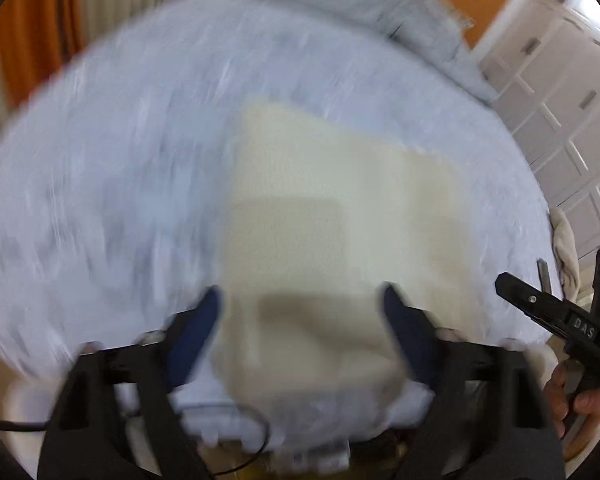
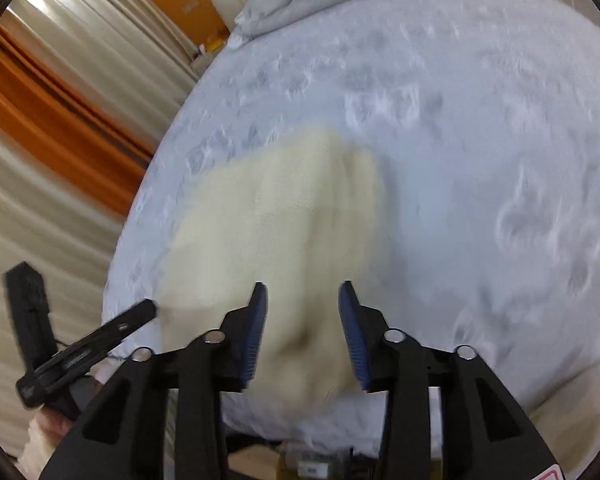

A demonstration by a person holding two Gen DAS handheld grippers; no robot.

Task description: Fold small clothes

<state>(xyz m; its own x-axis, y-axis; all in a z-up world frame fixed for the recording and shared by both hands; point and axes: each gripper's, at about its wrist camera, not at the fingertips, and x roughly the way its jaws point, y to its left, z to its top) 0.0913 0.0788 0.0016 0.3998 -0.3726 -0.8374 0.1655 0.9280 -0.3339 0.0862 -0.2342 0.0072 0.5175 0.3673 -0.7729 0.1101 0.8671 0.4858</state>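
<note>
On blue bedding (image 2: 480,160), cream garment (image 2: 284,220) apparently folded.

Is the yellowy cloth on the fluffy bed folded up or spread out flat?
Folded, at least partly. The cream cloth lies on the white blanket with a straight-edged layer on top of another. The blur hides how neat it is.

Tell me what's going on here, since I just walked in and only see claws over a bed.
A person holds a claw in each hand above a cream cloth spread on a pale blue bedcover. The left claw and the right claw both hang over the cloth's near edge, jaws apart, with nothing gripped as far as the blurred views show. The cloth looks partly folded, one layer lying over another.
</note>
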